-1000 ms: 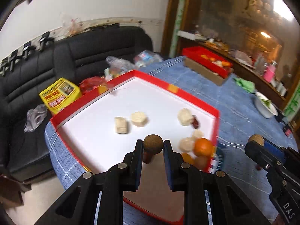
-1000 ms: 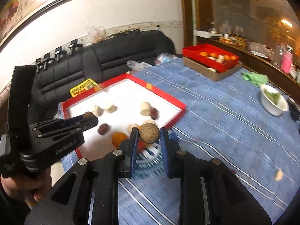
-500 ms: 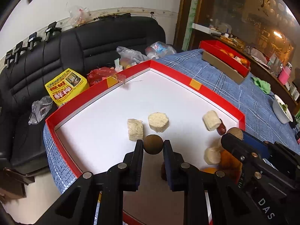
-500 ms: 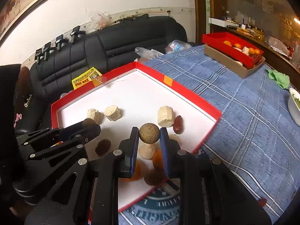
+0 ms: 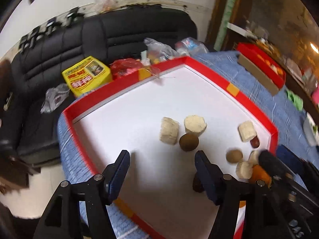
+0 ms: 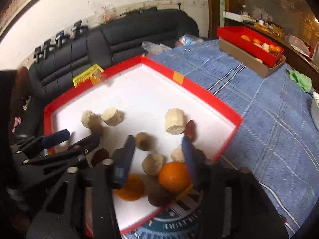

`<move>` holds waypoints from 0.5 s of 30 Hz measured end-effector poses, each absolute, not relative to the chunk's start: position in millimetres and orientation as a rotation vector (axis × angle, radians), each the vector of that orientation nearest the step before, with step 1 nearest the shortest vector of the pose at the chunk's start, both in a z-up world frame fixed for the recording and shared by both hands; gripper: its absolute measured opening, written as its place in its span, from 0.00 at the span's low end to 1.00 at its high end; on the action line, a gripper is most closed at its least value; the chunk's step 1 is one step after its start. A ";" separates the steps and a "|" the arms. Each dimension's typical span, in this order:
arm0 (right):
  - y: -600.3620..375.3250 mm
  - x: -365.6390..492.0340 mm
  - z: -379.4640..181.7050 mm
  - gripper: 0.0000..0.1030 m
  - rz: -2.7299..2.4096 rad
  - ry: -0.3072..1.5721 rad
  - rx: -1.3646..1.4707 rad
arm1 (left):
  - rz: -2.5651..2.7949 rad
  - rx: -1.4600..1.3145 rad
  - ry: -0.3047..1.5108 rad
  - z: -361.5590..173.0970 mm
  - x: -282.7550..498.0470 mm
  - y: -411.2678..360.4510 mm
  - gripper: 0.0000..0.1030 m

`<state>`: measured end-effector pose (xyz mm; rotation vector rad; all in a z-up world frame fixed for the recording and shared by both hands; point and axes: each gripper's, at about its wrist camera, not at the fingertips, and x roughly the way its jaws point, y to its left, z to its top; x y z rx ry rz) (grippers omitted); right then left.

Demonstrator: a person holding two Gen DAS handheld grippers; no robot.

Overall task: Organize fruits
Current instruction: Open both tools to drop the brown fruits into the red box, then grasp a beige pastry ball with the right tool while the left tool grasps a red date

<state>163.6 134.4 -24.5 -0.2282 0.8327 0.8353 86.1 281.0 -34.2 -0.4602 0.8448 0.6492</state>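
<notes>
Round brown fruit (image 5: 189, 142), red-rimmed tray (image 5: 211, 70)

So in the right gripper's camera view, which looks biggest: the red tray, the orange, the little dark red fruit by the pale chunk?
1. Red tray, by far.
2. Orange, though nearness to the camera inflates it.
3. Dark red fruit, smallest, lying farther back.
</notes>
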 end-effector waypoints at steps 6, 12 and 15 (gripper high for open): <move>57.8 146.9 24.2 0.50 0.772 0.694 -0.187 | 0.592 -0.413 0.641 10.7 64.0 236.0 0.64; -64.2 145.7 38.8 0.55 0.570 0.631 -0.103 | 0.371 -0.296 0.613 22.0 72.2 153.9 0.65; -122.6 154.5 19.5 0.55 0.434 0.676 -0.081 | 0.245 -0.225 0.668 7.7 85.4 106.9 0.66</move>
